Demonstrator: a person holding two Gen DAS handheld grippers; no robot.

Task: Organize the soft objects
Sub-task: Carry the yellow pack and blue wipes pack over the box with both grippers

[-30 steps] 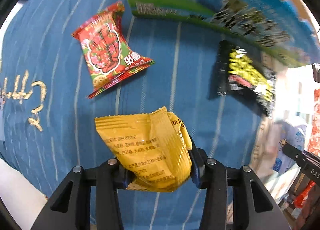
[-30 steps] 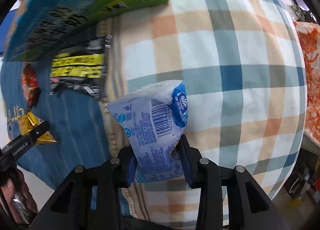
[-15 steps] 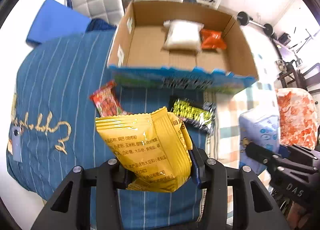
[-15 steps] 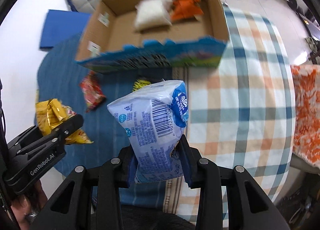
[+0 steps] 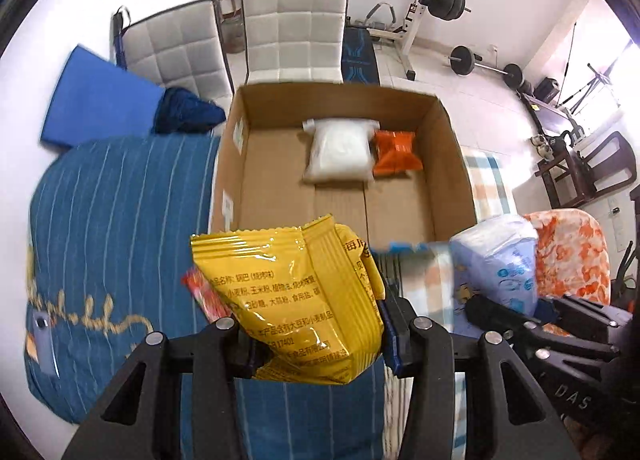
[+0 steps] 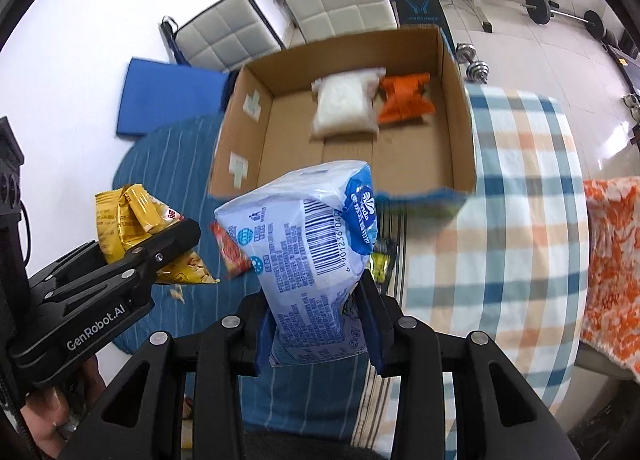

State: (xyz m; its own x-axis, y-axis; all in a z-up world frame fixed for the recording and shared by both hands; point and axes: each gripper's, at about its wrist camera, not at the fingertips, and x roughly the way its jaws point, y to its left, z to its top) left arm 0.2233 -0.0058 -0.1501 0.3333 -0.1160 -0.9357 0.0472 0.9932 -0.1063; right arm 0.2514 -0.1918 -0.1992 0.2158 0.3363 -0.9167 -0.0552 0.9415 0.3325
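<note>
My left gripper (image 5: 316,340) is shut on a yellow snack bag (image 5: 296,300) and holds it in the air, short of the near wall of an open cardboard box (image 5: 452,148). My right gripper (image 6: 318,324) is shut on a blue-and-white tissue pack (image 6: 312,244), also in the air before the box (image 6: 460,128). Inside the box lie a white pack (image 5: 340,150) and an orange packet (image 5: 396,148), against the far wall. A red snack bag (image 6: 232,250) and a black-and-yellow packet (image 6: 382,260) lie on the cloth below.
The table carries a blue striped cloth (image 5: 112,200) on the left and a checked cloth (image 6: 520,200) on the right. White padded chairs (image 5: 292,28) stand behind the box. An orange patterned cloth (image 6: 612,260) lies at the right. Gym weights stand at the back.
Both grippers have risen and tilted up with their packs held. The view went from the cloth close-up to looking down into the open box.
</note>
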